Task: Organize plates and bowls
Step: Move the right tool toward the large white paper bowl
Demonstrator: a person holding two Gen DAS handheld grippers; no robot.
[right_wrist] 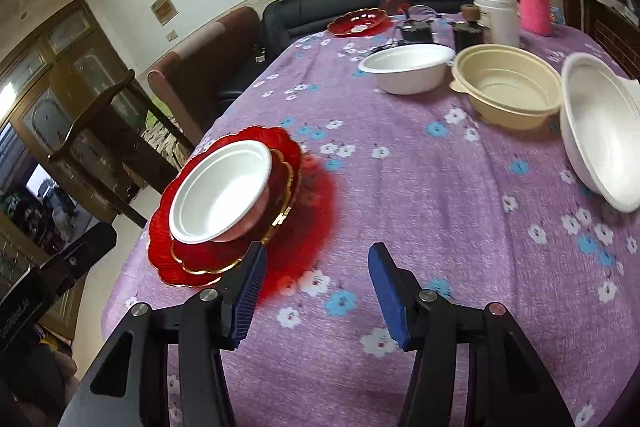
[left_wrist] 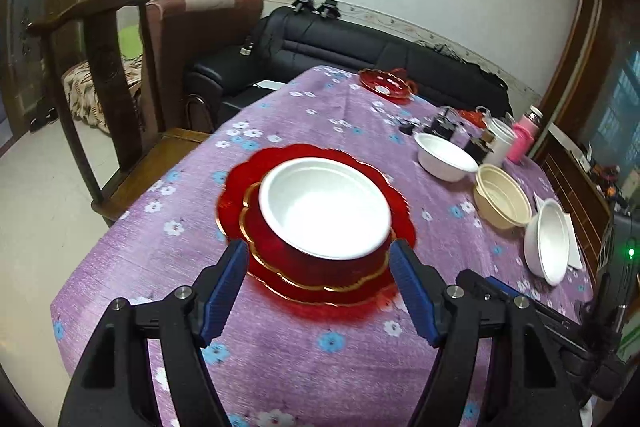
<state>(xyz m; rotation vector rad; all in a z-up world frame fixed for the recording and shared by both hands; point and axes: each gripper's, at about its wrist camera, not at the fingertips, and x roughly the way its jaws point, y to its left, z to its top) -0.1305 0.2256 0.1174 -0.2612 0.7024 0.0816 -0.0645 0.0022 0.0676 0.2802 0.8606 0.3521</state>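
Between the spread left hand-held gripper (left_wrist: 318, 263) fingers sits a light, crushable white foam bowl (left_wrist: 325, 205); grip its rim. The right hand-held gripper (right_wrist: 318, 283) gapes empty.

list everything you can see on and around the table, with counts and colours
red plates: two stacked, gold-rimmed, near table edge
white bowl: one, on the stacked plates
loose white bowls: two, right side, the nearer tilted
beige bowl: one, between them
red dish: one, far end
white cup: one, far right
pink bottle: one, beside the cup
tablecloth: purple, flowered
wooden chair: one, left of table
black sofa: one, behind
left tool: open, straddling the stack
right tool: open, empty
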